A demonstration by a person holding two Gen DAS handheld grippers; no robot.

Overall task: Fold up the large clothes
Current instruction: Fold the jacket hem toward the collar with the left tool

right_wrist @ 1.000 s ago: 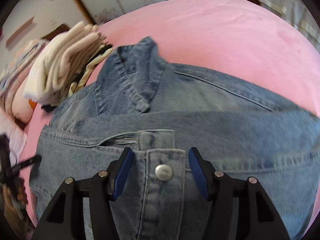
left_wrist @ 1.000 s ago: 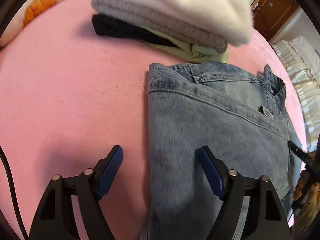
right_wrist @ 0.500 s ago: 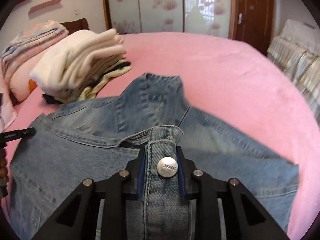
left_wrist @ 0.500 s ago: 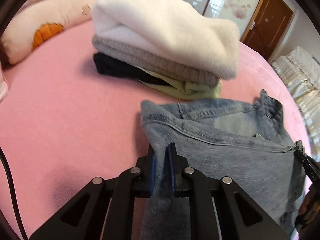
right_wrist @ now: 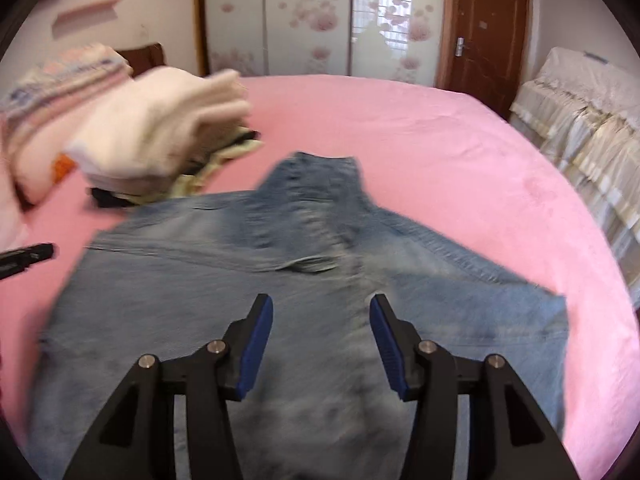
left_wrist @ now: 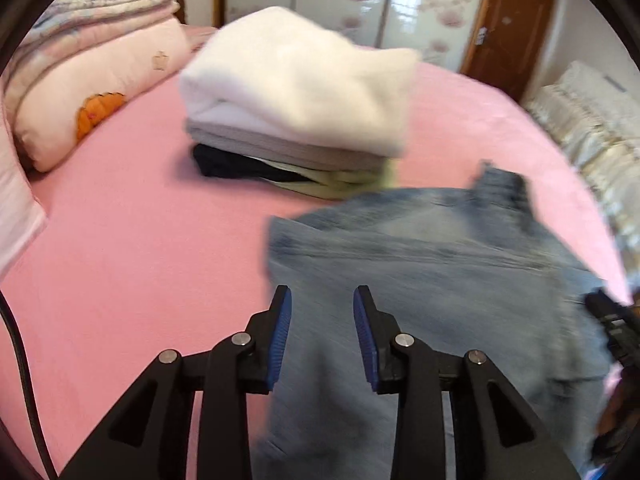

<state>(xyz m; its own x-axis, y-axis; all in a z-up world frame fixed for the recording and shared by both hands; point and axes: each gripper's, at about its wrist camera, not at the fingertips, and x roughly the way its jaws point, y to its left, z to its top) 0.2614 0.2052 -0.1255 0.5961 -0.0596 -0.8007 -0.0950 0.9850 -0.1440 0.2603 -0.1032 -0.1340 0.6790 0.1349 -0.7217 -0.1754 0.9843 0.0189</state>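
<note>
A light-blue denim jacket (left_wrist: 432, 264) lies folded on the pink bed (left_wrist: 132, 240), collar pointing away; it also shows in the right wrist view (right_wrist: 224, 280). My left gripper (left_wrist: 322, 320) is open above the jacket's left edge, holding nothing. My right gripper (right_wrist: 321, 330) is open above the middle of the jacket, holding nothing. The right gripper's tip (left_wrist: 612, 320) shows at the right edge of the left wrist view, and the left gripper's tip (right_wrist: 28, 258) at the left edge of the right wrist view.
A stack of folded clothes (left_wrist: 300, 92), white on top, sits beyond the jacket (right_wrist: 160, 136). Pink pillows and a folded quilt (left_wrist: 88, 68) lie at the left. A covered sofa (right_wrist: 592, 120) stands right of the bed, a brown door (right_wrist: 484, 28) behind.
Both grippers were shut on the denim half a second ago; both have now opened and let it go. The jacket lies flat and both grippers have drawn back and up.
</note>
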